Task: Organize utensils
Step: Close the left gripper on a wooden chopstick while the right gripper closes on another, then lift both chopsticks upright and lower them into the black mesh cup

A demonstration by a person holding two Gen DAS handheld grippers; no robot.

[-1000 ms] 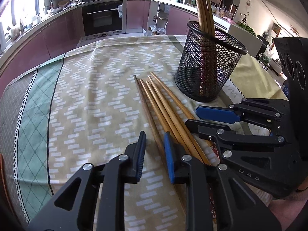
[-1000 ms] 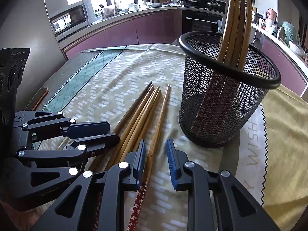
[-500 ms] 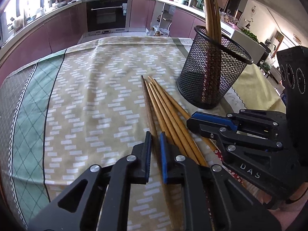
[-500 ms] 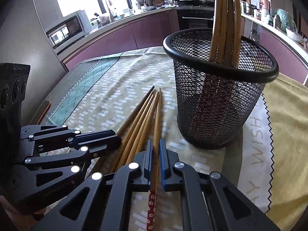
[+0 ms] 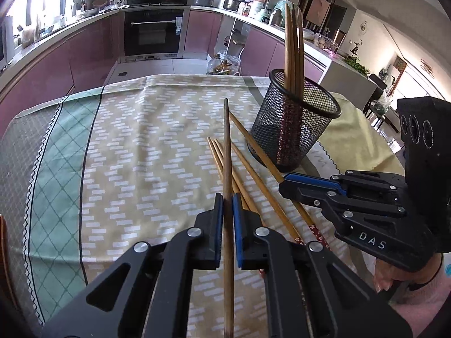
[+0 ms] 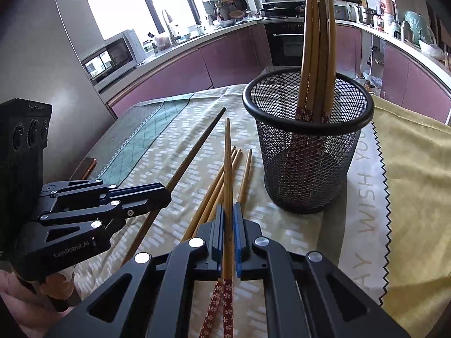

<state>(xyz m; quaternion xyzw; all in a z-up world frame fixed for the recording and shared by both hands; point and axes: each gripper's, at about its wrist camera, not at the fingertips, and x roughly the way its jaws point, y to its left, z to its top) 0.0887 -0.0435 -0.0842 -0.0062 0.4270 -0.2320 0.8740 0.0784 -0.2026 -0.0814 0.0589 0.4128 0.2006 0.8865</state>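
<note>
With both grippers low over the tablecloth (image 5: 135, 146), each has one chopstick pinched. L gripper (image 5: 228, 211): blue pads nearly together, clamped on a plain dark-brown chopstick (image 5: 227, 169) that runs straight toward 12 o'clock in L wrist view, tip lifted off the cloth; its near end passes back under the gripper body toward 6. R gripper (image 6: 229, 225): jaws likewise almost closed, gripping a lighter bamboo chopstick (image 6: 227, 169) w/ red floral-print handle end, also pointing to 12.

Loose chopsticks (image 5: 239, 174) lie bundled on the cloth just beyond L gripper, fanned toward 11–12; in R wrist view the same bundle (image 6: 222, 186) sits at 11 o'clock of the R fingers, one stray stick (image 6: 244, 177) at 1 o'clock.

Black mesh holder (image 6: 307, 152) stands upright on the cloth at 1–2 o'clock of R gripper, near the bundle but not touching it. Several chopsticks (image 6: 318, 42) stand in it, floral ends down, leaning on the far rim. From L wrist view the holder (image 5: 293, 129) is at 1 o'clock.

Yellow cloth w/ zigzag edge (image 6: 414, 197) at 3 o'clock. Kitchen counters + oven (image 5: 153, 32) behind at 12
</note>
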